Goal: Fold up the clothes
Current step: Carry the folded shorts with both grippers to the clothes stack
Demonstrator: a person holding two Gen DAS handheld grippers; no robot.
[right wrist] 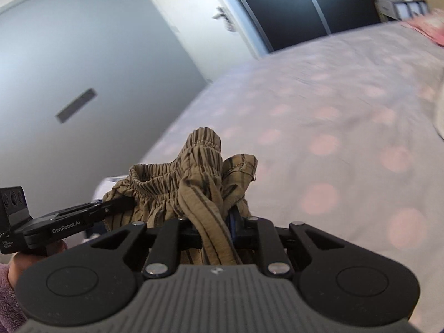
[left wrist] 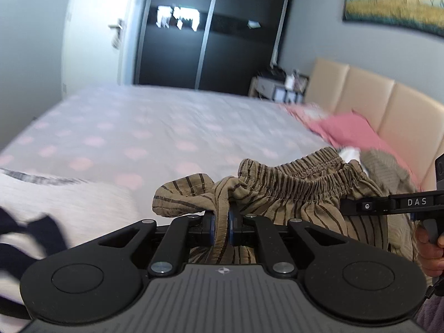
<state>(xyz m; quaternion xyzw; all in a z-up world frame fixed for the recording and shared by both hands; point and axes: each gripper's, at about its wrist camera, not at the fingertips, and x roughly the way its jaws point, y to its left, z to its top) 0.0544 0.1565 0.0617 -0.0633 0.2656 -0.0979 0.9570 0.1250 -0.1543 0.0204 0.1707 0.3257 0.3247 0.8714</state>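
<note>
Brown striped shorts with an elastic waistband hang in the air above the bed. My left gripper is shut on one end of the waistband fabric. My right gripper is shut on the other end of the shorts. In the left wrist view the right gripper reaches in from the right edge and meets the fabric. In the right wrist view the left gripper comes in from the left. Both hold the shorts bunched between them, close together.
The bed has a pale sheet with pink dots. A pink garment and other clothes lie near the beige headboard. A grey blanket and dark striped cloth lie at left. A dark wardrobe stands behind.
</note>
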